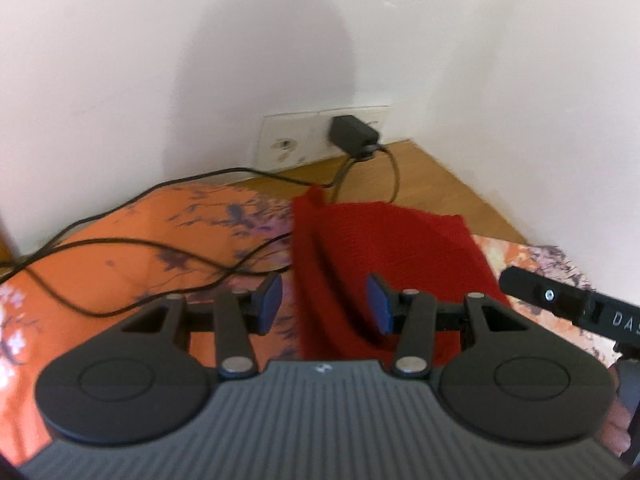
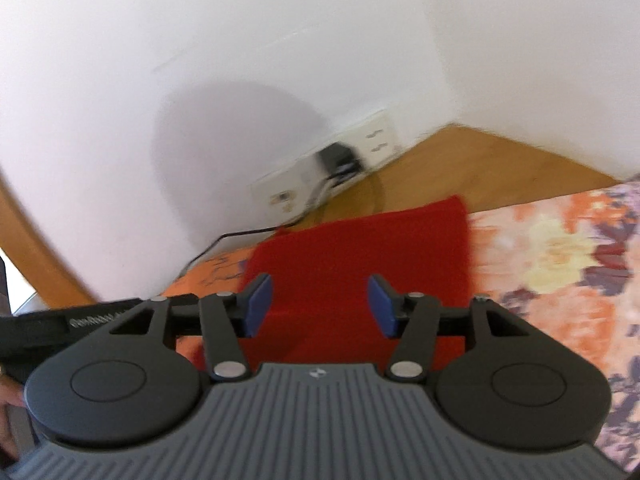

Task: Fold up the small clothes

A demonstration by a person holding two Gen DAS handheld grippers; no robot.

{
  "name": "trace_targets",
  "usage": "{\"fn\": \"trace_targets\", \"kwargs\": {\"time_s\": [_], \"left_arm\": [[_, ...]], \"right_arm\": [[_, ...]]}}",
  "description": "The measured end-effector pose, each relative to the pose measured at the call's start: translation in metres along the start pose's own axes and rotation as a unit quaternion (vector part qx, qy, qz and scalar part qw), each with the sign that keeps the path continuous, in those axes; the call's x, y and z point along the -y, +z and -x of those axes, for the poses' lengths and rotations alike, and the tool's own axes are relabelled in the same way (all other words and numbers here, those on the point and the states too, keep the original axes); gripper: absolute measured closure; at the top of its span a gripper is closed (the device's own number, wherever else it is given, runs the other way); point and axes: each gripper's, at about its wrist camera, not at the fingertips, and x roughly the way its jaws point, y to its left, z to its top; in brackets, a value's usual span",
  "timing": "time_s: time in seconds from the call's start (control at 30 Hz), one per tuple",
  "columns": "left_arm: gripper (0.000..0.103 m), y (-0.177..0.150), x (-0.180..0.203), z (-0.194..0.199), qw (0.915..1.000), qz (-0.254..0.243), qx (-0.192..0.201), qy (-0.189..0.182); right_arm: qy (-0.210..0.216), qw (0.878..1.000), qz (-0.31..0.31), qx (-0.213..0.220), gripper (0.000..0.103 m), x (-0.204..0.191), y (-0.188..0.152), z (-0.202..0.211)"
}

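With both the left gripper (image 1: 324, 304) and right gripper (image 2: 320, 306) held wide open and empty, the red knitted garment (image 1: 384, 240) near the table's back edge could easily get snagged with the loose black cable (image 1: 132, 240) beside it, tbh.

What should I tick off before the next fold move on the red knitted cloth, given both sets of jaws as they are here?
1. Left gripper jaws open: ok, wide apart.
2. Right gripper jaws open: ok, nothing between them.
3. Red knitted cloth lying flat: not ok; the left wrist view shows a raised fold on its left side.
4. Thin black cables away from the cloth: not ok; they run over the orange floral fabric right up to its edge.
5. Black plug adapter in the white wall socket plate out of the way: ok.
6. Jaws touching the cloth: cannot tell.
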Motion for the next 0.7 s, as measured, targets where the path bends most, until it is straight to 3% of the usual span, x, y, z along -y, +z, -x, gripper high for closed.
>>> {"fn": "trace_targets", "kwargs": {"time_s": [0.17, 0.37, 0.47, 0.57, 0.63, 0.7], "left_arm": [[0.054, 0.003, 0.019, -0.027, 0.9998, 0.003, -0.015, -0.013], [0.055, -0.004, 0.027, -0.056, 0.9992, 0.008, -0.037, 0.013], [0.056, -0.005, 0.025, -0.063, 0.9988, 0.019, -0.044, -0.008], [0.084, -0.006, 0.022, -0.064, 0.9991, 0.023, -0.031, -0.018], [0.086, -0.006, 0.018, -0.062, 0.9992, 0.024, -0.029, -0.013], [0.086, -0.006, 0.015, -0.058, 0.9996, 0.017, -0.022, -0.003]], "right_arm": [[-0.039, 0.999, -0.026, -0.002, 0.038, 0.043, 0.001, 0.004], [-0.055, 0.997, -0.047, -0.026, 0.038, 0.082, -0.003, -0.014], [-0.067, 0.996, -0.039, -0.038, 0.038, 0.088, -0.008, -0.029], [-0.051, 0.998, -0.022, -0.040, 0.040, 0.083, -0.010, -0.044], [-0.019, 0.998, -0.026, -0.048, 0.050, 0.079, -0.009, -0.047], [-0.008, 0.998, -0.028, -0.053, 0.051, 0.071, -0.007, -0.049]]}}
